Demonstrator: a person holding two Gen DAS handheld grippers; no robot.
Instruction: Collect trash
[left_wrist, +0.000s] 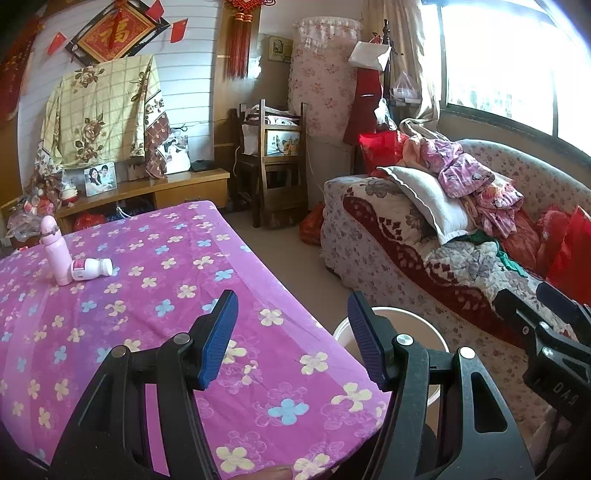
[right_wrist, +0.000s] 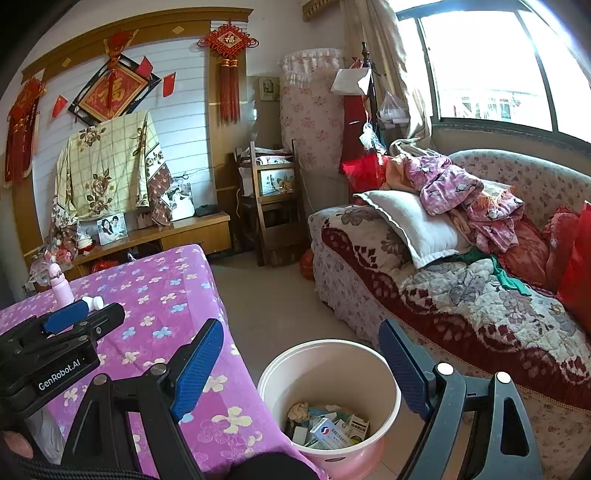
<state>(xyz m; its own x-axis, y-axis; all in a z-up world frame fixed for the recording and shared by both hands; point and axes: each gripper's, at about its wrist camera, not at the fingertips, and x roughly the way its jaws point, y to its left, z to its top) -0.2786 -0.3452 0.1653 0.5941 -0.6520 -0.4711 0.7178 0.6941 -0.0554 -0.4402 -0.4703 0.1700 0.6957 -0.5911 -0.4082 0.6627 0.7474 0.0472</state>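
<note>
Beside the near corner of the table (left_wrist: 122, 314), on the floor between it and the sofa (right_wrist: 461, 295), stands the pale bucket (right_wrist: 364, 354) serving as the trash bin. It already holds small cartons and crumpled paper (right_wrist: 328, 424), so part of the collecting looks done.

Left gripper (left_wrist: 291, 339): jaws spread wide, nothing between the blue pads, held above the table's near corner with the bucket rim just past its right finger. Right gripper (right_wrist: 301, 373): likewise spread and empty, poised over the bucket mouth.

Remaining candidates sit well apart from both grippers at the far left of the purple flowered cloth: a small white bottle (left_wrist: 90, 268) lying on its side, cap pointing right, touching or just beside an upright pink flask (left_wrist: 55, 254) (the flask may be a keeper rather than trash; cannot tell from the task line alone).

Step in hand, as I judge it: between items, both claws free, about to go for the next piece.

Next move calls for:
- a long reach of the left gripper across the cloth
- jaws lined across the white bottle's body, not along it, since it could roll
- care not to knock the flask over while closing
- carry back to the bucket and release over its mouth
</note>
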